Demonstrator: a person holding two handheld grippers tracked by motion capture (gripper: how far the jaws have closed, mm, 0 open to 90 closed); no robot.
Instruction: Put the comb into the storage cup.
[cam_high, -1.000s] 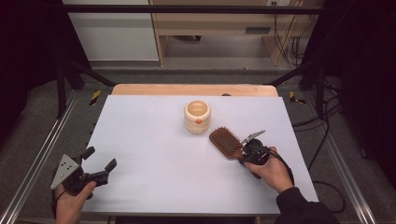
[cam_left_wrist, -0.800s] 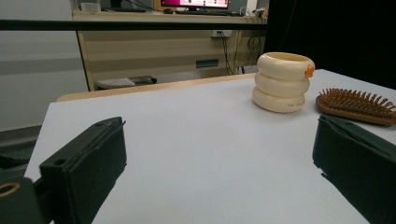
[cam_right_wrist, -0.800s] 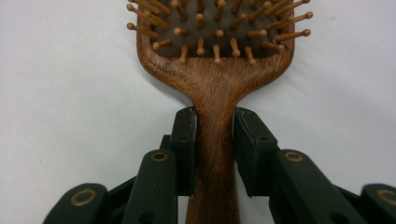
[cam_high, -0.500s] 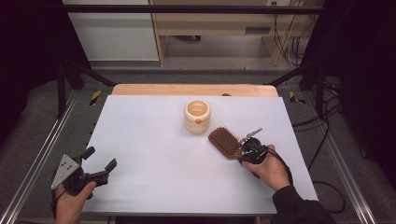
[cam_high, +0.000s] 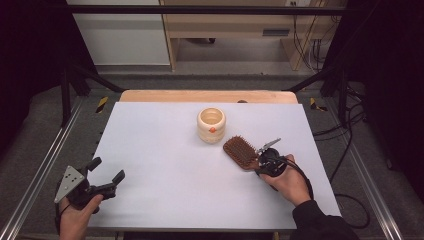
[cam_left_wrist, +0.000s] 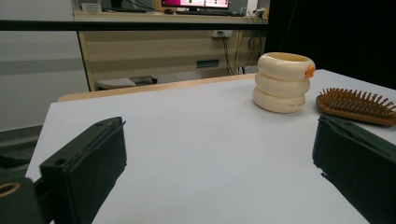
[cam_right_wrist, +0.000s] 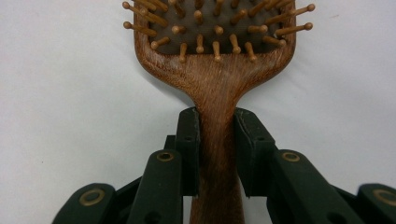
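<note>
The hairbrush (cam_high: 242, 152) lies bristles up on the white desk (cam_high: 160, 165), just right of the cream ringed cup (cam_high: 211, 125), and over the last second the right tool (cam_right_wrist: 217, 135) has settled both pads onto its wooden handle, so the grip looks made and a lift could follow; the left tool (cam_high: 102, 177) hangs wide open and empty near the desk's front left corner, unmoved

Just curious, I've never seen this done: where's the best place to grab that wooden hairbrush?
By its narrow handle, from the end away from the bristles. The hairbrush lies flat, bristles up, so the right hand-held gripper closes on the handle's two sides.
</note>
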